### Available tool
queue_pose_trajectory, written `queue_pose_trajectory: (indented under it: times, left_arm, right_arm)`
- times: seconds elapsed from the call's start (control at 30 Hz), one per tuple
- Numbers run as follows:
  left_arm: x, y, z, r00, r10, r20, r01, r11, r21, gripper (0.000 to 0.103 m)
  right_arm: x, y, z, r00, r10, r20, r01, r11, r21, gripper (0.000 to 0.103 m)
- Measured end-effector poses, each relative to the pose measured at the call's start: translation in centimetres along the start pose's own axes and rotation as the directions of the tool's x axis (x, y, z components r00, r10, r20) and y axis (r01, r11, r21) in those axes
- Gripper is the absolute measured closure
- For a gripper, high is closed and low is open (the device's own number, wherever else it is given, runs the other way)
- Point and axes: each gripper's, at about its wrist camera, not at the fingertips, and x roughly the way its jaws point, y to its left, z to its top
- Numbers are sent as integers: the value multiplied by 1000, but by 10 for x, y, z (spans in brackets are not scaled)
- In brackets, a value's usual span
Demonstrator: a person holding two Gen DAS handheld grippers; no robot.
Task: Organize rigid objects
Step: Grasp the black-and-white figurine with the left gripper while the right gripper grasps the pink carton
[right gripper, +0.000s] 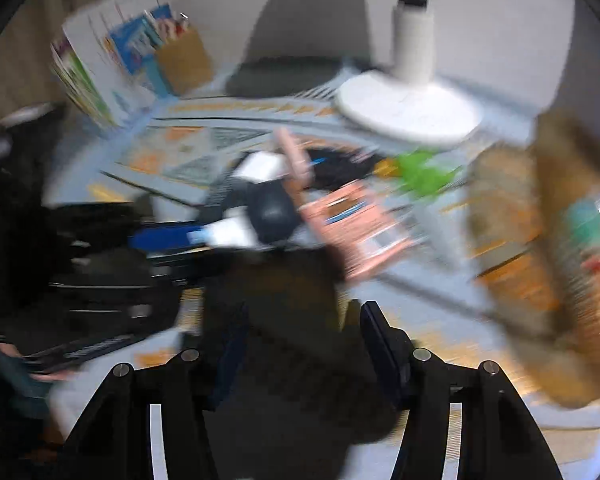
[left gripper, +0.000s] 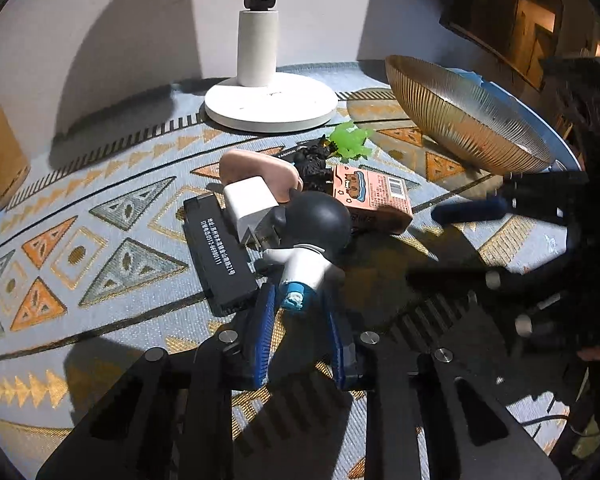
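So the table had this patterned blue-and-orange cloth [left gripper: 112,216] and a small heap of junk in the middle. Going from the left in the left wrist view: a brown pen holder [left gripper: 0,164] sat way off at the edge, well apart from everything. Then a flat black box with white print [left gripper: 218,254], with a white charger plug [left gripper: 250,206] lying on top of it and a pink oval case [left gripper: 260,172] right behind that. The figurine [left gripper: 310,240], black round head, white body, blue feet, lay tilted against the plug and the black box, feet toward the camera. The left gripper [left gripper: 300,304] had its blue pads closed on the figurine's feet end, so it was gripping it. A white lamp base [left gripper: 270,106] stood behind the heap. Just right of the figurine's head was a pink printed carton [left gripper: 370,198], with some black bits and a green plastic thing [left gripper: 350,142] behind it. Further right, a ribbed gold bowl [left gripper: 468,120] sat tipped up near the table's edge.

The right gripper [right gripper: 300,344] was blurry in its own view, jaws partly apart with nothing visible between them, hanging short of the carton.
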Motion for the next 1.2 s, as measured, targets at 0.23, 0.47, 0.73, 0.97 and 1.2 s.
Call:
queue_pose_trajectory:
  times: [0.23, 0.47, 0.73, 0.97, 1.2]
  left_arm:
    - [8, -10, 5, 999, 47, -16, -46, 997, 60, 67]
    - [20, -11, 19, 998, 48, -28, -46, 996, 75, 64]
    - [26, -18, 26, 998, 55, -23, -54, 996, 74, 68]
    - [-4, -22, 3, 1000, 0, -6, 0, 1000, 28, 73]
    - [-36, -40, -38, 999, -31, -6, 31, 999, -9, 81]
  right_arm:
    - [26, -11, 23, 998, -61, -18, 60, 997, -53, 47]
    - [37, -11, 29, 1000, -31, -2, 31, 997, -73, 50]
    - [12, -13, 1, 995, -102, 12, 102, 995, 9, 60]
    - [-36, -27, -46, 992, -127, 23, 120, 973, 199, 60]
    - [-53, -26, -95, 993, -119, -16, 118, 945, 304, 59]
